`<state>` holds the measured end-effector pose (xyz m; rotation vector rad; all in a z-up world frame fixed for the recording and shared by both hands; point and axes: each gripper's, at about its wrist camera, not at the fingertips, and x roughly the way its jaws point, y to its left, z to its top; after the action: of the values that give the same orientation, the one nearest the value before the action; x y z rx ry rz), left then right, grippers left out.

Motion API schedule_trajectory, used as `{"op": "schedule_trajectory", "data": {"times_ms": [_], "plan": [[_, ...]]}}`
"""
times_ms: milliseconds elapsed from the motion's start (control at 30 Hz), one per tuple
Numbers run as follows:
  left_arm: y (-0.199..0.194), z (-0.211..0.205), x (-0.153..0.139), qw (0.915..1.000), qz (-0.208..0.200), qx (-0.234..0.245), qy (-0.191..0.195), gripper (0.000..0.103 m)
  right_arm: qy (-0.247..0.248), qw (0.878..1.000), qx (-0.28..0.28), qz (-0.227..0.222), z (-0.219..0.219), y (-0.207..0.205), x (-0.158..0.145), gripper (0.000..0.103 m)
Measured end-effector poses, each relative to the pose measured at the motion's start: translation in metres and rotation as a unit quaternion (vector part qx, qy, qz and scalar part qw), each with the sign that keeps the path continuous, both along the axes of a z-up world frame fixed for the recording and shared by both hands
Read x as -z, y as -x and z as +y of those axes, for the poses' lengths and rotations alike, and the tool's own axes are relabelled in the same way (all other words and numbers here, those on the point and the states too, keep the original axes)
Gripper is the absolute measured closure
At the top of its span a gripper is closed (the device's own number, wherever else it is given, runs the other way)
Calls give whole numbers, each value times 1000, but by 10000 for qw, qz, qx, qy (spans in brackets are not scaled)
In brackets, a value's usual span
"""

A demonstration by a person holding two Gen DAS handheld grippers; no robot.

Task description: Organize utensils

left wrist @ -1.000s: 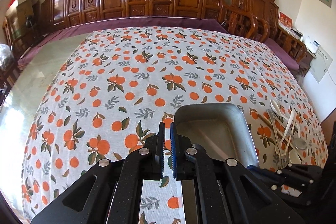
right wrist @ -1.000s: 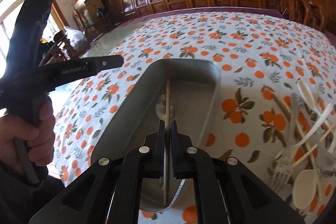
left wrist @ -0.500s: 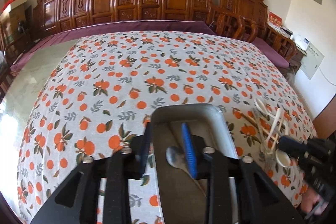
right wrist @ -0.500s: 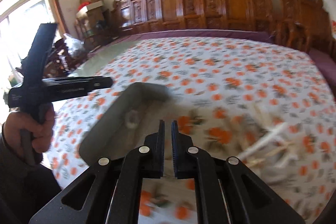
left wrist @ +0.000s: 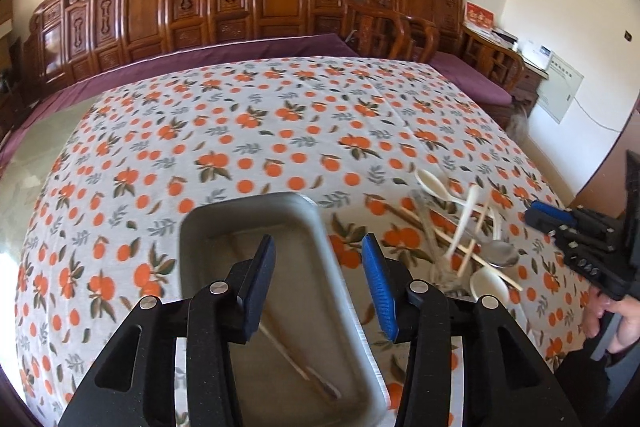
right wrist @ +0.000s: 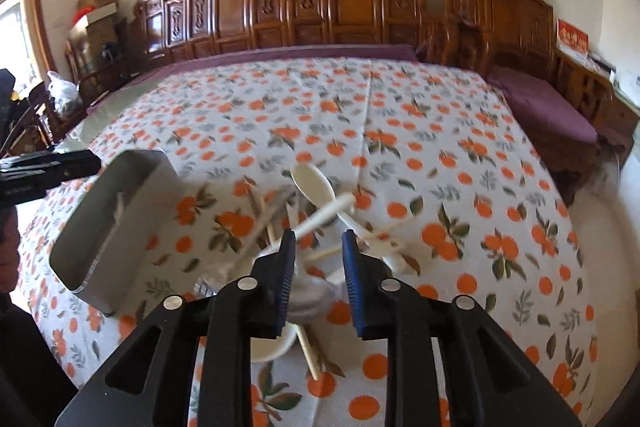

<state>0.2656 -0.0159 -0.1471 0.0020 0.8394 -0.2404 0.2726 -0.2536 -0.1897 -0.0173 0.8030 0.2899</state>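
A metal tray sits on the orange-print tablecloth with a wooden chopstick lying in it. My left gripper hovers over the tray's right wall, jaws opening, nothing between them. A pile of utensils lies right of the tray: white spoons, chopsticks, a metal spoon and a fork. My right gripper hangs just above this pile, jaws opening, the pads pressing on nothing. The tray shows at the left in the right wrist view.
Carved wooden chairs line the table's far side. A purple cloth covers the table's far edge. The right gripper and a hand show at the right of the left wrist view. The left gripper shows at the left of the right wrist view.
The right gripper let go of a chopstick over the tray, swung right to the utensil pile and began to open. The left gripper opened and shifted right over the tray.
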Motion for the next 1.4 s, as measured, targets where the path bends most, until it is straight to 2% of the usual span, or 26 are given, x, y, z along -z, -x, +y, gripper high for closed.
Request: {"op": "schedule_trajectory", "data": {"times_ms": [133, 300, 600, 733, 1033, 1400], "plan": [[3, -15, 1, 9999, 7, 107, -12, 59, -212, 9992, 75, 344, -8, -4, 21, 64], [5, -31, 4, 9998, 30, 200, -41, 59, -240, 9977, 165, 613, -5, -6, 34, 56], [12, -56, 13, 9991, 103, 378, -152, 58, -738, 9906, 210, 1135, -4, -13, 50, 56], [12, -61, 16, 9989, 138, 419, -174, 58, -785, 9894, 212, 1200, -1, -13, 50, 73], [13, -70, 22, 9984, 193, 493, -191, 58, -803, 9902, 345, 1092, -11, -11, 43, 99], [14, -88, 35, 9973, 340, 610, -221, 56, -724, 9937, 778, 362, -31, -9, 14, 99]]}}
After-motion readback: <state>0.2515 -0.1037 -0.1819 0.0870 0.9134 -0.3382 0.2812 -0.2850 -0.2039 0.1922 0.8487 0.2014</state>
